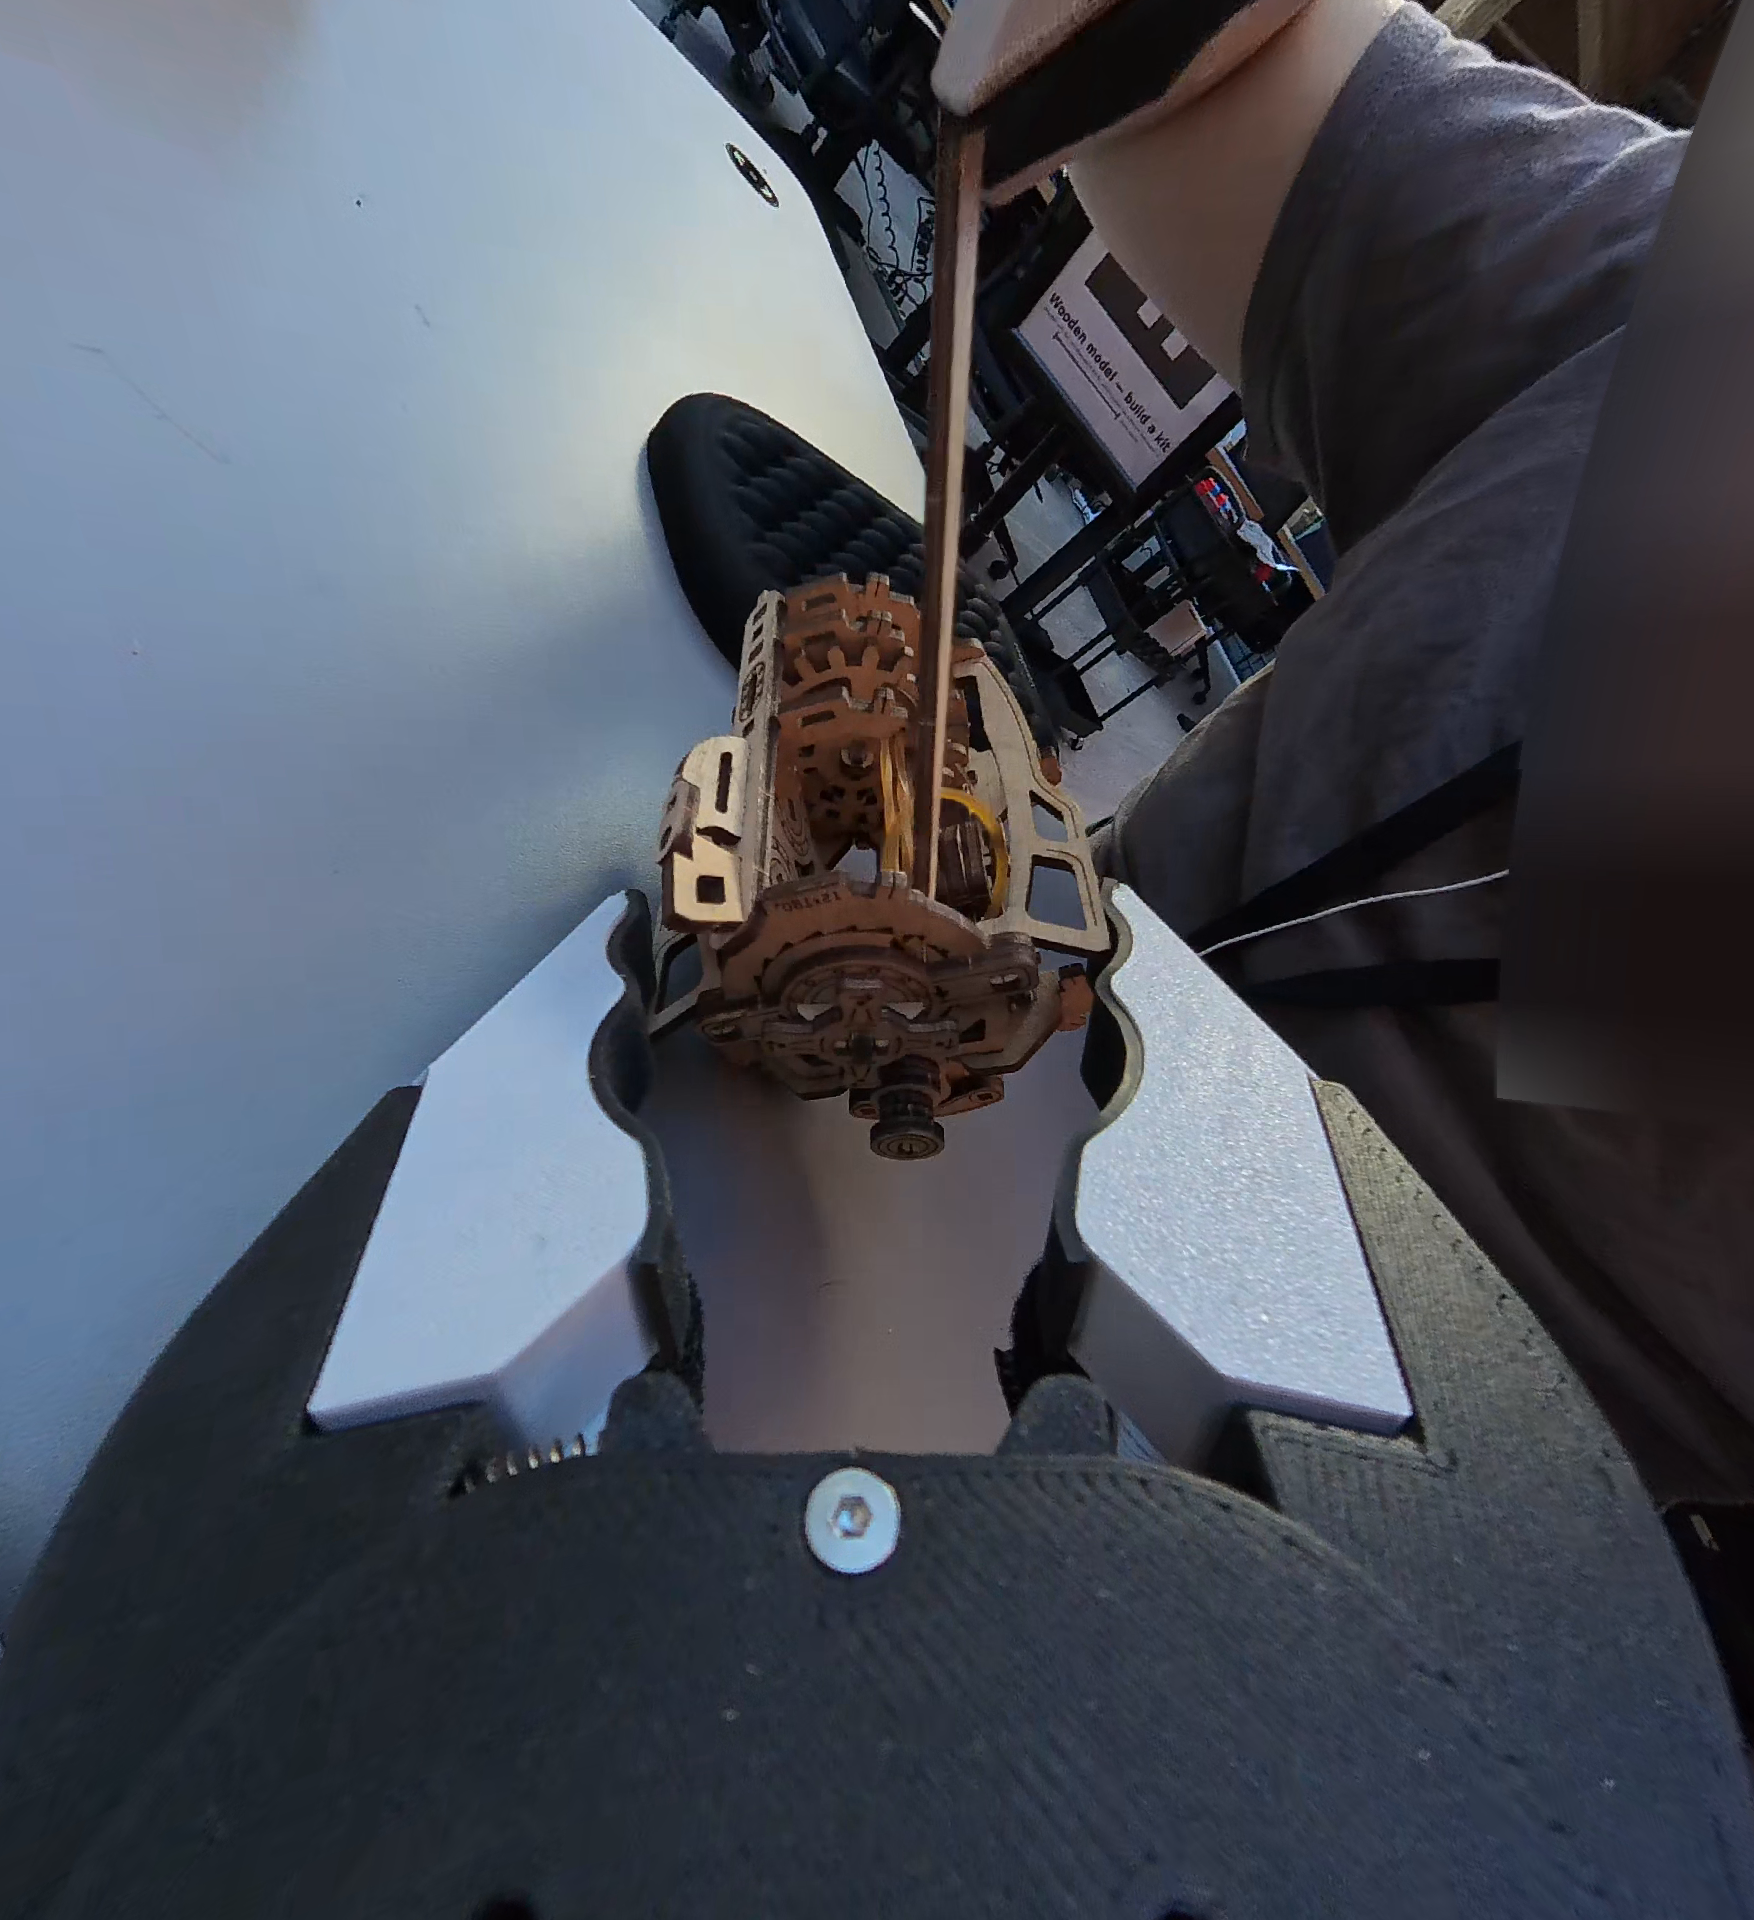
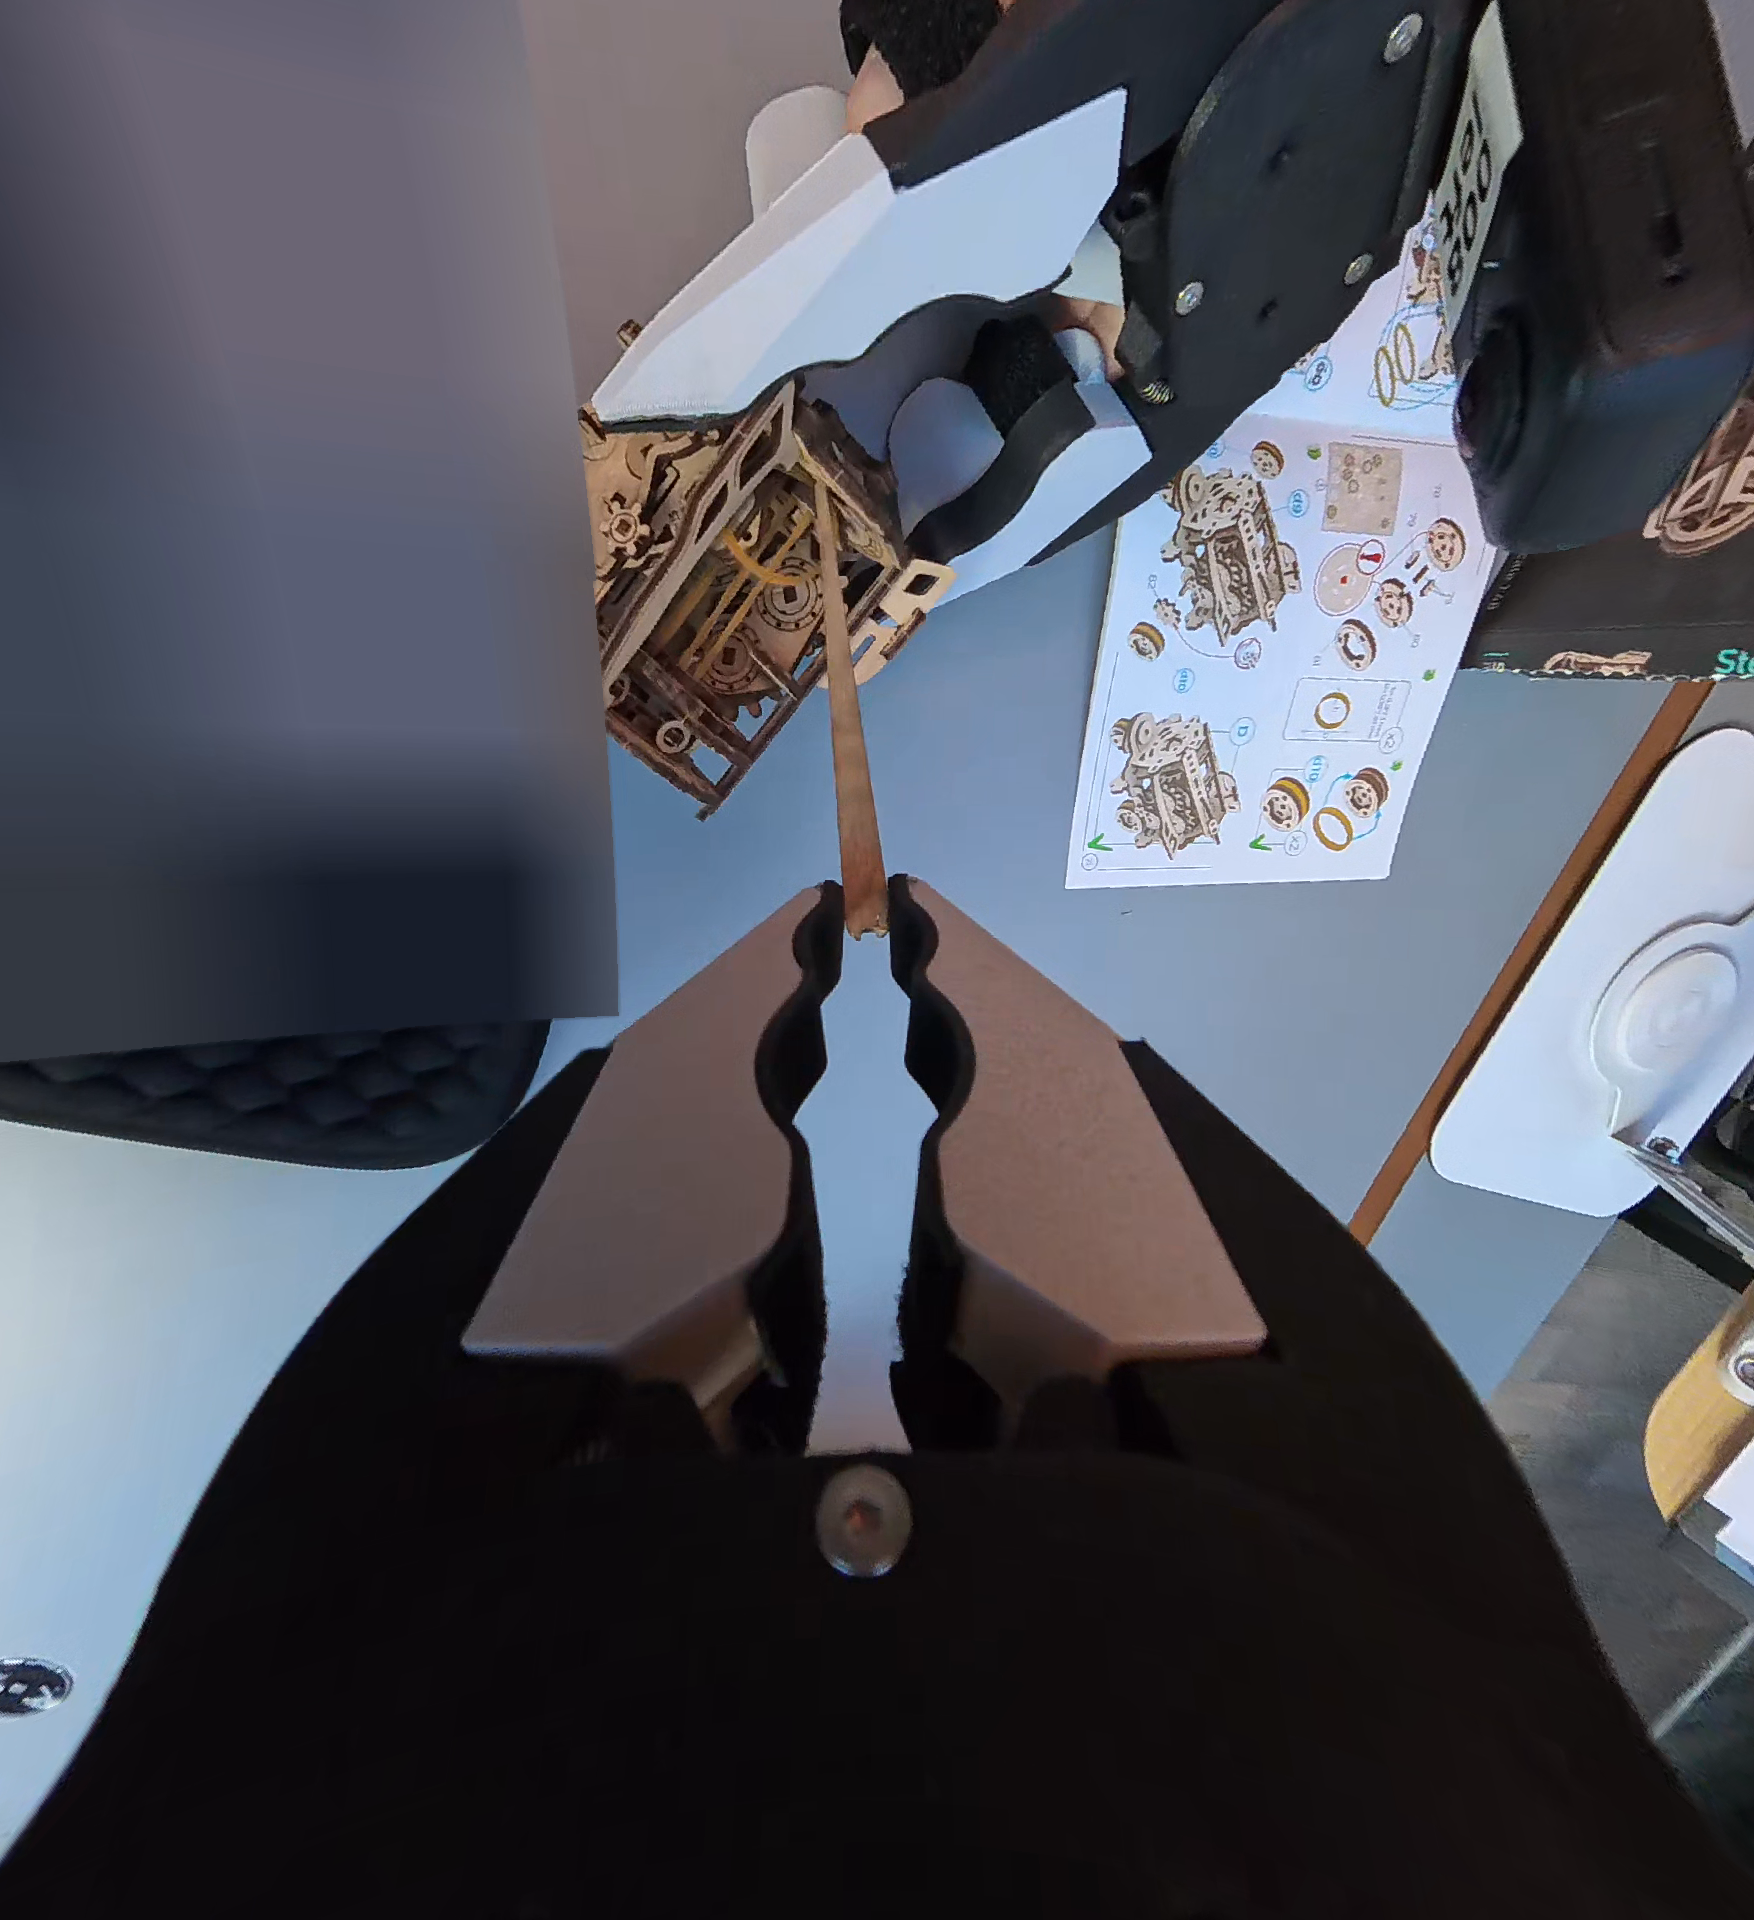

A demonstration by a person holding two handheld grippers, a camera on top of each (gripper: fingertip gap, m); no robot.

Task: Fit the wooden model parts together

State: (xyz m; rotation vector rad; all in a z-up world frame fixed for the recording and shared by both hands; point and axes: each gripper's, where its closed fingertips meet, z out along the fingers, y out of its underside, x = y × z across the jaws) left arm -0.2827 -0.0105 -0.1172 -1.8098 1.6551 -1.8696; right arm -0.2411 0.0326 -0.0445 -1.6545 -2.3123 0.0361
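Observation:
My left gripper is shut on a wooden model with gears and yellow rubber bands, held above the white table. Both pads press its side frames. The model shows in the right wrist view, clamped by the left gripper. My right gripper is shut on the end of a thin wooden stick. The stick's far end reaches into the model among the rubber bands. In the left wrist view the stick comes down from the right gripper at the top edge.
A printed instruction sheet lies on the table at right, with a dark box behind it. A black mesh chair sits past the table edge. A person's sleeve fills the right side. A white device lies at far right. Across from one pair of fingers to the other is roughly 10 centimeters.

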